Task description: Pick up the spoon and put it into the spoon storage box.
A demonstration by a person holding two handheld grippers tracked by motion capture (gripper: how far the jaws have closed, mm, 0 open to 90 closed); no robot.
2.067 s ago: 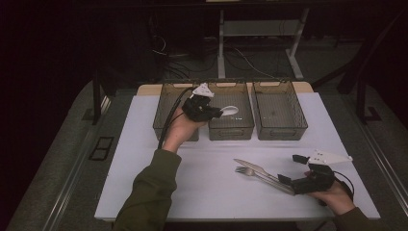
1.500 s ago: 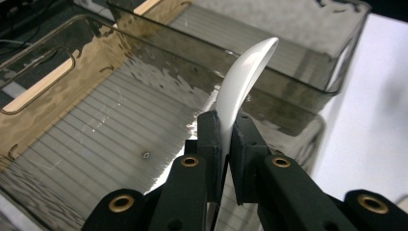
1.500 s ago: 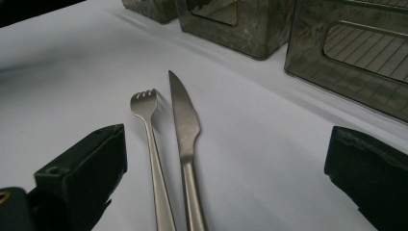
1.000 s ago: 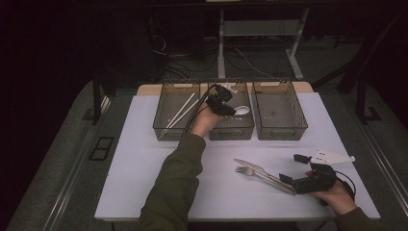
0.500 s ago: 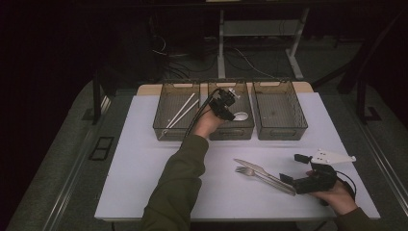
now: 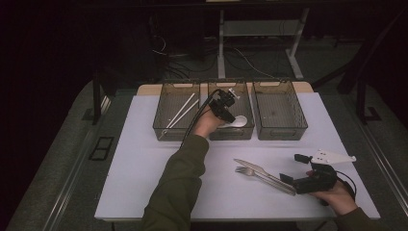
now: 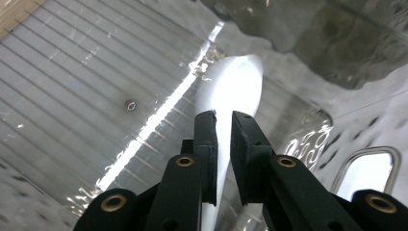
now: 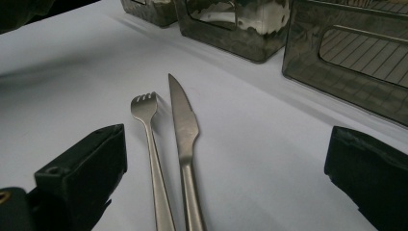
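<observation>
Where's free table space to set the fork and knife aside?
Bare white table lies left of the left sleeve, from the left bin down to the near edge. A free strip runs between the right bin and the fork and knife. It is crowded near the right gripper, and in the middle bin, where the left gripper holds a white spoon.

The spoon's (image 7: pixel 235 91) handle was hidden between and behind the left gripper (image 7: pixel 223 120) in its own view, and the hand (image 6: pixel 208 124) covered it from above. The fork (image 8: pixel 153 159) and knife (image 8: pixel 184 144) ran off the bottom edge of the right gripper view, their handles cut off. The right bin (image 8: pixel 356 57) was cropped at that view's top and right.
</observation>
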